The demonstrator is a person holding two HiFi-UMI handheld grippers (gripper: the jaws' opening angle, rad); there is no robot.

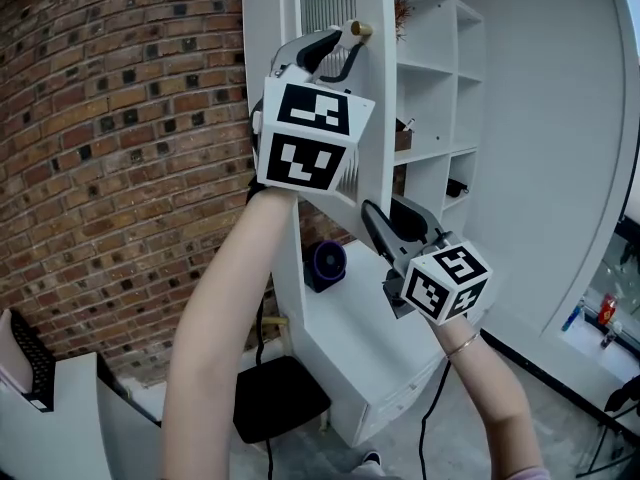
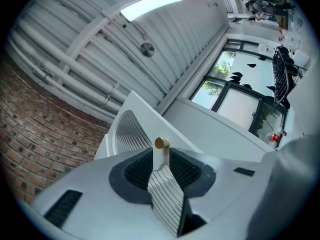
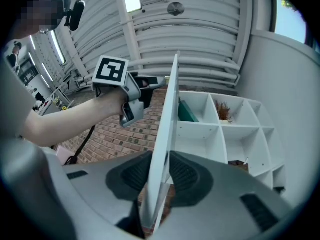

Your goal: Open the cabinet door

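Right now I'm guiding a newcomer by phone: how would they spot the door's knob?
Find the white shelf unit beside the brick wall; its door stands open. Near the door's top is the knob, held by the left gripper. It is the only gold-capped thing there.

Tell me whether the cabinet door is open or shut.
Open. The cabinet door stands swung out, edge-on in the right gripper view, with the shelves exposed beside it.

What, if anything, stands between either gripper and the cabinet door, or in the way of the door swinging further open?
Nothing visible does. The left gripper is closed on the door at its edge by the gold knob. The right gripper is closed on the same edge lower down. No object shows between the door and the brick wall.
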